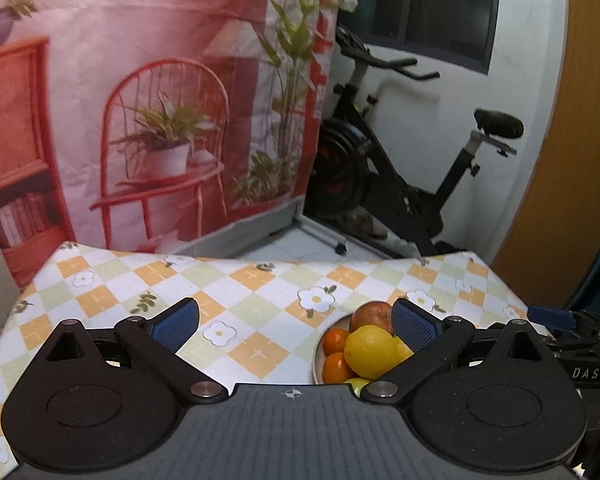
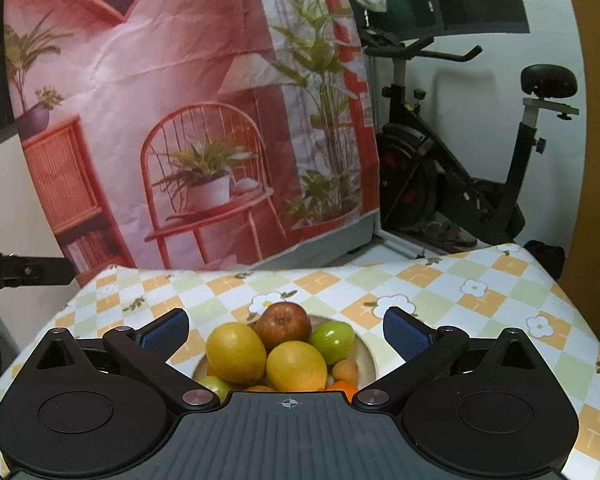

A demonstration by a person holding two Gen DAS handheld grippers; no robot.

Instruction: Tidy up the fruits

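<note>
Fruit sits heaped in a pale bowl (image 2: 366,354) on the checked, flower-print tablecloth (image 2: 480,300): a red apple (image 2: 283,321) at the back, two yellow citrus (image 2: 236,351) in front, a green apple (image 2: 332,340) to the right, small oranges (image 1: 335,339) tucked round the edge. My right gripper (image 2: 286,330) hangs directly over the pile, jaws spread wide and holding nothing; my left gripper (image 1: 294,328) stands just left of the bowl, equally wide and empty, over bare cloth. I see no fruit lying outside the bowl, nor any second dish. I judge the sorting either unstarted or the gathering complete; which, I cannot tell. A printed backdrop (image 2: 180,120) and an exercise bike (image 2: 460,184) stand beyond.
</note>
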